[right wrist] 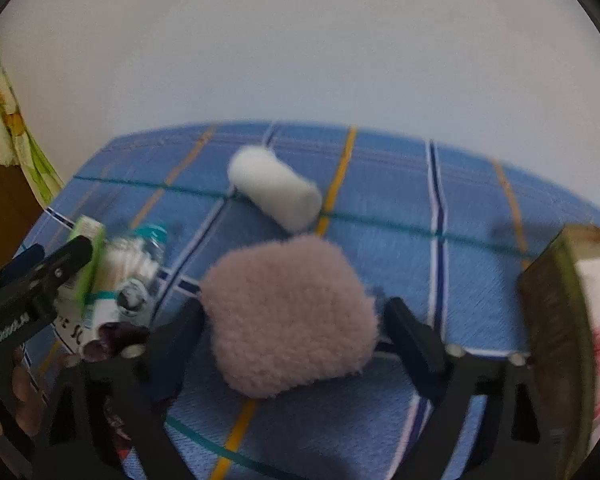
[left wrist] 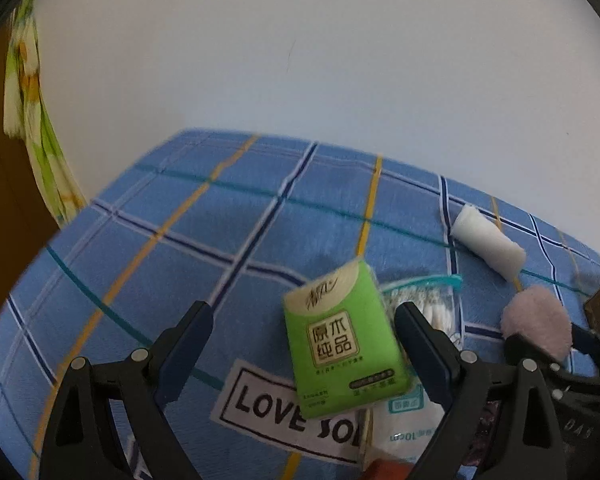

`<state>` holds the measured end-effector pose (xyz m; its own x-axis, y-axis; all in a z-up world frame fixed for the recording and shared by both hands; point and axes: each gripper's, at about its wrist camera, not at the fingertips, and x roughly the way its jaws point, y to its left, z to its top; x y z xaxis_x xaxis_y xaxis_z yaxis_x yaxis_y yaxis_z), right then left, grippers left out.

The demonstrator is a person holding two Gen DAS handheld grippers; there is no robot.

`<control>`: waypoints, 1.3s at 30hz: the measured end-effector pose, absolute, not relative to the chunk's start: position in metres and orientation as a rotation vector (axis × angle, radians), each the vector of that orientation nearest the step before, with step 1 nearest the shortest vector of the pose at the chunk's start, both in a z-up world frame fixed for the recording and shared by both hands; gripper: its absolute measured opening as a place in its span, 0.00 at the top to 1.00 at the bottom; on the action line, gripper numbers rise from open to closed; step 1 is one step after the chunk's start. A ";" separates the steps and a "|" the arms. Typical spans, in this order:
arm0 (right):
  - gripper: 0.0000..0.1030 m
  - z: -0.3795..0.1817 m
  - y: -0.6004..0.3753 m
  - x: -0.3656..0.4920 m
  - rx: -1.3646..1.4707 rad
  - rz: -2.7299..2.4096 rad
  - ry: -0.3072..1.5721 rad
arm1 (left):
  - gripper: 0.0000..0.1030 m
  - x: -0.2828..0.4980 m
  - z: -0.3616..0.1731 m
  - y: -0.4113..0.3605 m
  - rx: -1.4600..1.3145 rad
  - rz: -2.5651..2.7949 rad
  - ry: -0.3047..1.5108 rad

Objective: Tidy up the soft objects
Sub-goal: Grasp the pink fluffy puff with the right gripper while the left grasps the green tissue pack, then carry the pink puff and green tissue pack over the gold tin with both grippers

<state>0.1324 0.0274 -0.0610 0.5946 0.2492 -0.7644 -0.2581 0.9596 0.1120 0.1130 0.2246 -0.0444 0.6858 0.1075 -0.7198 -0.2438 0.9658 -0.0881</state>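
Note:
A green tissue pack [left wrist: 342, 340] lies tilted on a pile of packets, between the fingers of my left gripper [left wrist: 304, 332], which is open and does not touch it. A pink fluffy pad [right wrist: 290, 314] sits between the fingers of my right gripper [right wrist: 292, 320], which is open around it; I cannot tell if the pads touch it. The pink pad also shows at the right of the left wrist view [left wrist: 536, 326]. A white cotton roll [right wrist: 274, 188] lies beyond it on the blue plaid cloth [right wrist: 480, 280], and shows in the left wrist view [left wrist: 488, 242].
A zip bag of cotton swabs [left wrist: 432, 304], a white packet [left wrist: 412, 428] and a "LOVE" labelled cloth [left wrist: 268, 408] lie under the tissue pack. A box [right wrist: 560, 320] stands at the right. A white wall is behind; a flowered curtain [left wrist: 32, 120] hangs left.

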 end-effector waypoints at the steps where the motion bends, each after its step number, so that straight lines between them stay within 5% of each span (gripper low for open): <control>1: 0.18 -0.061 0.029 0.131 -0.022 0.298 0.888 | 0.09 0.113 -0.047 0.227 -0.204 0.193 0.802; 3: 0.28 -0.060 0.030 0.127 -0.044 0.301 0.882 | 0.14 0.113 -0.050 0.231 -0.241 0.174 0.818; 7: 0.48 -0.058 0.029 0.119 -0.062 0.319 0.873 | 0.48 0.111 -0.053 0.233 -0.283 0.113 0.812; 8: 0.52 -0.058 0.026 0.117 -0.056 0.324 0.871 | 0.49 0.109 -0.052 0.232 -0.274 0.117 0.807; 16: 0.67 -0.044 0.005 0.094 0.042 0.383 0.771 | 0.49 0.080 -0.023 0.233 -0.221 0.229 0.588; 39: 0.68 -0.002 -0.050 0.009 0.081 0.366 0.460 | 0.49 0.034 -0.002 0.162 -0.150 0.112 0.401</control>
<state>0.0086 -0.0501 -0.0022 0.8322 0.3633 -0.4189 -0.3270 0.9316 0.1584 0.0343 0.1623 -0.0023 0.9145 0.0789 -0.3967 -0.1380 0.9828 -0.1226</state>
